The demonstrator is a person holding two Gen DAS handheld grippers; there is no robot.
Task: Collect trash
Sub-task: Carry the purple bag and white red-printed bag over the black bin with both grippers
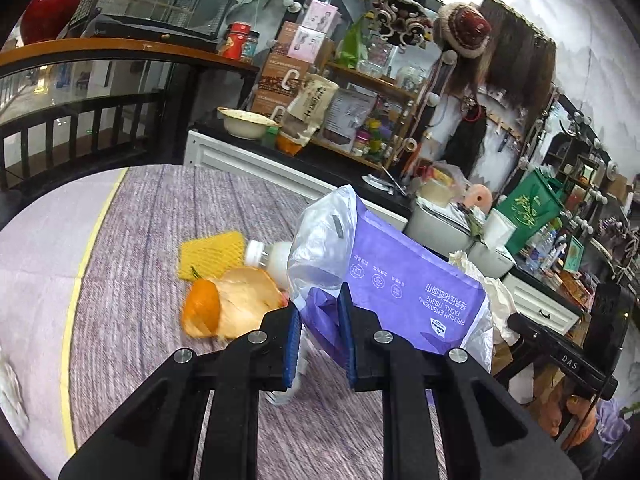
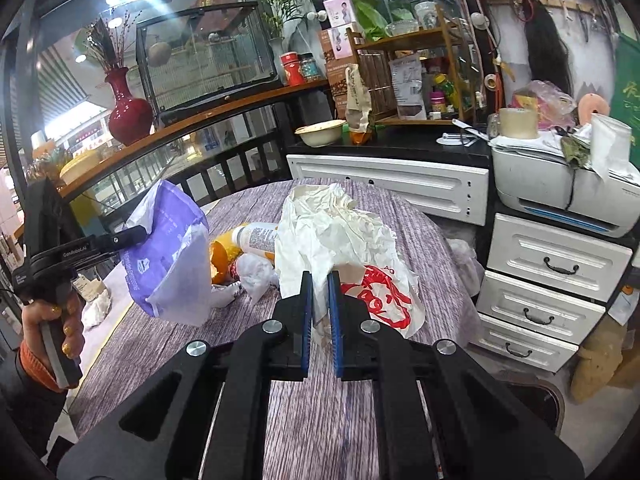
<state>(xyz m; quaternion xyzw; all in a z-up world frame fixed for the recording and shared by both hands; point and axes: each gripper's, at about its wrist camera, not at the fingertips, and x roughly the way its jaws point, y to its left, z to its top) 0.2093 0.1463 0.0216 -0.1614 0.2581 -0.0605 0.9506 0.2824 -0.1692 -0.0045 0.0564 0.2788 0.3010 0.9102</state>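
Left tongs (image 1: 319,320) are clamping on the purple tissue pack wrapper (image 1: 400,292), blue pads pinching its crumpled lower edge w/ clear plastic bunching at the top. The wrapper is hanging lifted off the bench (image 1: 160,208), tilting up and to the right in the left wrist view. From the right wrist view, the same wrapper (image 2: 168,252) is dangling from the left tongs (image 2: 136,236), w/ a person's hand (image 2: 60,320) gripping the handle at the left edge.

Right tongs (image 2: 320,304) are squeezing shut on the white plastic bag (image 2: 332,240) w/ red print; the bag is bunching up above the pads and its printed part is spilling out to the right, just over the bench.

Other trash is lying on the bench btwn the two held items: orange peel (image 1: 224,308), a white bottle (image 1: 272,258) on its side, a yellow foam net (image 1: 212,254) beyond the peel, and crumpled white tissue (image 2: 256,272) near the bottle. A white printer (image 2: 560,184) is sitting on white drawers (image 2: 548,292) to the right of the bench.
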